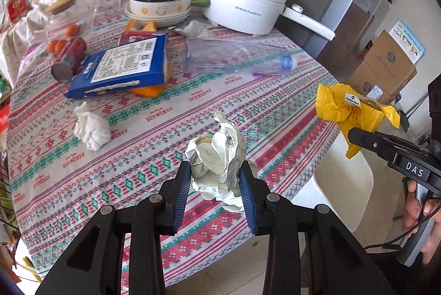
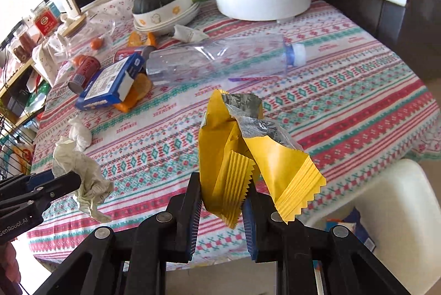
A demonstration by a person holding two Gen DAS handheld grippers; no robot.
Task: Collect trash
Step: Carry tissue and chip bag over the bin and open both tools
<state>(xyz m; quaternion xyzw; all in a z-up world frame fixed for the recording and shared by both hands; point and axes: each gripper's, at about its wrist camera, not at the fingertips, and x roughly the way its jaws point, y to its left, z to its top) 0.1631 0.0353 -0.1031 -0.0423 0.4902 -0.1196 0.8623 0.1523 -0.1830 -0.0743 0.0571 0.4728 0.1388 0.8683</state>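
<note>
1. While both grippers hang above the table point(image 1: 275, 113) edge, my left gripper point(image 1: 215, 176) is clamped on a paper ball point(image 1: 217, 157); it is light and soft, so it crushes rather than slips.
2. My right gripper point(image 2: 222, 189) is pinched tight on a yellow wrapper point(image 2: 237, 154), held at its crimped lower end; the foil is thin and slick, so I judge a deep bite safest.
3. Left on the cloth: a tissue wad point(image 1: 91, 129), soft, best taken across its middle; a clear bottle point(image 1: 234, 55) lying on its side, light but rolling, best gripped at the neck; a blue box point(image 1: 121, 66), stiff.
</note>
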